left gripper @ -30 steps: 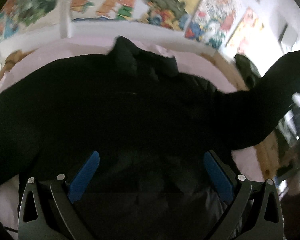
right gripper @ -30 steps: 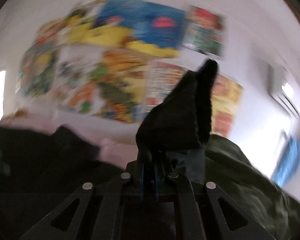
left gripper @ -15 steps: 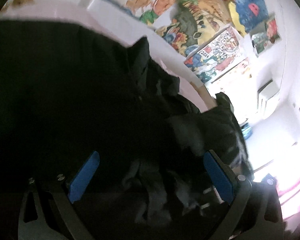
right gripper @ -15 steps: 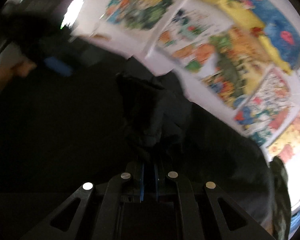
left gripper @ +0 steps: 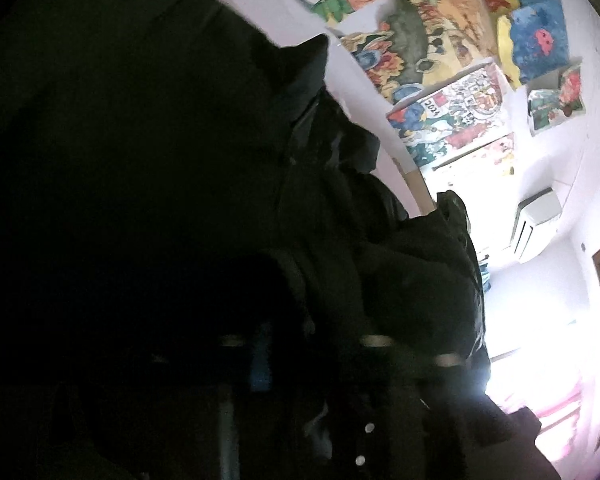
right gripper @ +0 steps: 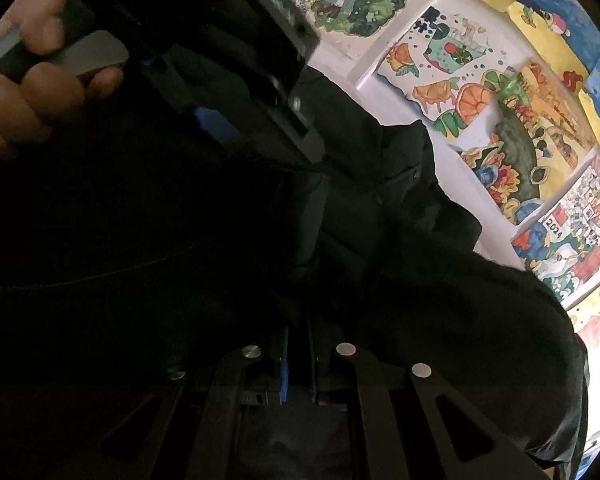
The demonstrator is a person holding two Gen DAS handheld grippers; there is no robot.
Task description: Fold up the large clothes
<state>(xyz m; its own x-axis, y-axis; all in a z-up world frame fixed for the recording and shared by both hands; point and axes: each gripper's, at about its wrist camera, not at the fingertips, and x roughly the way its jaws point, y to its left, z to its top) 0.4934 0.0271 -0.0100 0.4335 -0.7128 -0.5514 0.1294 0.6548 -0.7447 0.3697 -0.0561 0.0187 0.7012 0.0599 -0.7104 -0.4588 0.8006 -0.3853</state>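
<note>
Sleeve now folded onto black jacket — left claw closing | right claw pinching fabric

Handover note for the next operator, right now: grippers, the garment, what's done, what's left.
Right gripper: shut on a fold of the black jacket.
Left gripper: jaws closing, dark jacket cloth around them; too dark to confirm a grip.
Jacket: bunched in front of both grippers, filling both views, wall posters behind.
Done: one part brought over the body.
Left: flatten it and finish the folds.
</note>
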